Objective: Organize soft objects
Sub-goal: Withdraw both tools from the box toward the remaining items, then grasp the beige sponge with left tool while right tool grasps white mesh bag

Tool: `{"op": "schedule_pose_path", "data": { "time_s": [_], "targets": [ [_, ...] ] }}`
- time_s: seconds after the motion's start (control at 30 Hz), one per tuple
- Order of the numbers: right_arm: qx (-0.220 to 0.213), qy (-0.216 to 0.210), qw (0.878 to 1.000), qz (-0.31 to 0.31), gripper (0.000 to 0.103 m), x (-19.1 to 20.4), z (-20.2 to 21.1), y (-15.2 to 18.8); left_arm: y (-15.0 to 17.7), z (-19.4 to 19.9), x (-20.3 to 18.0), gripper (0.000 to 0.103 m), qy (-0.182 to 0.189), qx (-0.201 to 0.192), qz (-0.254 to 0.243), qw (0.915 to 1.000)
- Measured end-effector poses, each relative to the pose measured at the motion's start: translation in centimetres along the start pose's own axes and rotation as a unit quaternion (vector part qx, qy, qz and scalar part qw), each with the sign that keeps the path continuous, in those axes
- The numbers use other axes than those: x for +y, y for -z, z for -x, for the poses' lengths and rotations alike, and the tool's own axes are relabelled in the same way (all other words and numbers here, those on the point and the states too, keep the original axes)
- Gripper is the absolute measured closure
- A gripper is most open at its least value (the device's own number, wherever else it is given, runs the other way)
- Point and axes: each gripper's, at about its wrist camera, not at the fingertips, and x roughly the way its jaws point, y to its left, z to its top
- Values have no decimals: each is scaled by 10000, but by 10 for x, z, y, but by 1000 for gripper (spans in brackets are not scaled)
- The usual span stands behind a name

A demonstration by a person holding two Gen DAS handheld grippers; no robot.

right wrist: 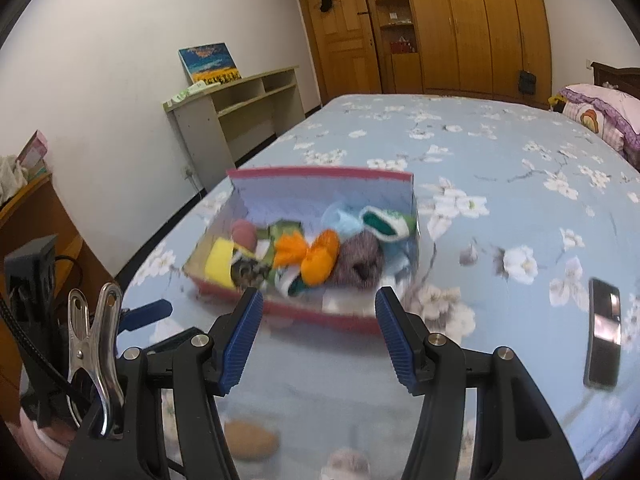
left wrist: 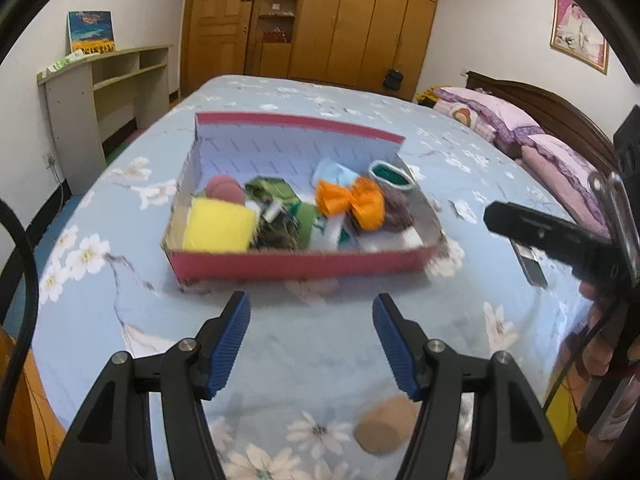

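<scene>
A bedroom with a blue floral bedspread [left wrist: 280, 360]. A red cardboard box [left wrist: 296, 266] sits on it, filled with soft items including an orange bow [left wrist: 352, 200]. The left gripper [left wrist: 311, 344] and right gripper [right wrist: 319, 340] hover before it, jaws spread, empty.

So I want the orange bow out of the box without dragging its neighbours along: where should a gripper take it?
Grip the orange bow at its pinched middle knot, coming from above with one finger on each side of the waist. The loops flare wide and soft, and it lies on top of the pile in the red box, so the top is free.
</scene>
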Motion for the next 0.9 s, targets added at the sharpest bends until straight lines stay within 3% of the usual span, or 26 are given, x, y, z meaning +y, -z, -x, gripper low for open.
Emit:
{"op": "schedule_pose_path", "data": {
  "time_s": [0.23, 0.6, 0.9],
  "targets": [
    [218, 66, 9997, 95, 43, 3, 18, 39, 24, -3, -14, 36, 200, 341, -265, 9989],
    [432, 243, 9986, 181, 43, 9, 30, 87, 54, -1, -33, 36, 432, 517, -446, 9967],
    [500, 229, 9984, -98, 43, 0, 35, 115, 71, -20, -49, 36, 574, 797, -604, 9933]
  ]
}}
